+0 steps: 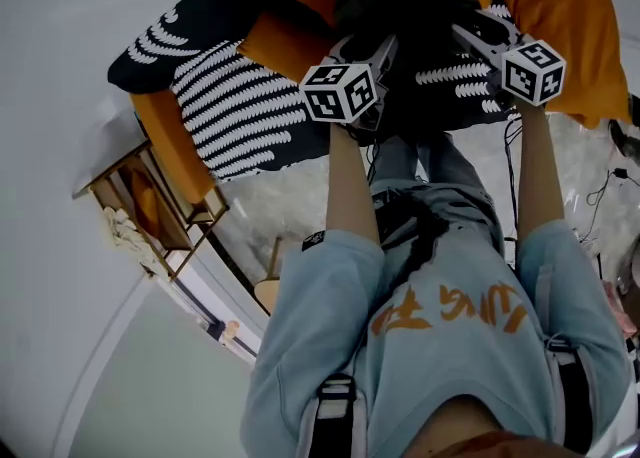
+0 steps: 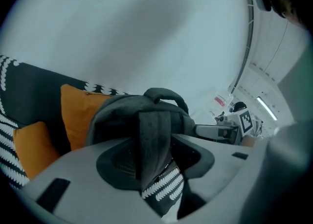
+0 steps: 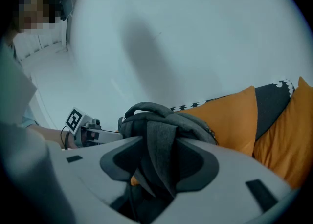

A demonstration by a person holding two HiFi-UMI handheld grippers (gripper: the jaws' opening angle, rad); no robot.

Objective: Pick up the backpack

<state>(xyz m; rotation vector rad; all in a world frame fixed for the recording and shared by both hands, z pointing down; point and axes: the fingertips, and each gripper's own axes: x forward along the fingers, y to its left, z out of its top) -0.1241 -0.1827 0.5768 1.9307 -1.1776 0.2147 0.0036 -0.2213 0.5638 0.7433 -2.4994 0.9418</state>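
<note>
**Left claw** (image 2: 155, 158): the jaws stand wide apart. A grey strap (image 2: 154, 142) runs down through the middle of the gap, with open space on both sides of it. The pads are not pressing on it, so you have nothing in hand here.

**Right claw** (image 3: 160, 163): the same finding. The jaws are spread wide and a second grey strap (image 3: 159, 152) hangs in the gap. It lies close to the jaw on the right of the frame; whether it brushes that jaw the view does not settle, but it is not clamped.

**Backpack** (image 2: 128, 113): dark grey and slumped. In both claw views it sits just beyond the jaw tips, filling the centre of the frame. Its top handle (image 2: 168, 95) arches above the body. In the head view it is the dark mass at upper centre, partly covered by the two marker cubes.

**Surroundings:** the backpack rests on a sofa (image 1: 235, 111) under a black cover with white stripes. An orange cushion (image 2: 78, 113) stands just beside it at the left of the left claw view. More orange cushions lie at the right of the right claw view. A plain pale wall (image 2: 146, 27) fills the upper part of both claw views.

**Progress:**
- Done: both claws are lined up, each with a strap between its jaws.
- Left: you have not gripped anything, and the backpack appears to have its full weight on the sofa.
- Next, in my judgement: close both claws on the straps, confirm the hold, then lift evenly, because the soft body is likely to sag and swing.
</note>
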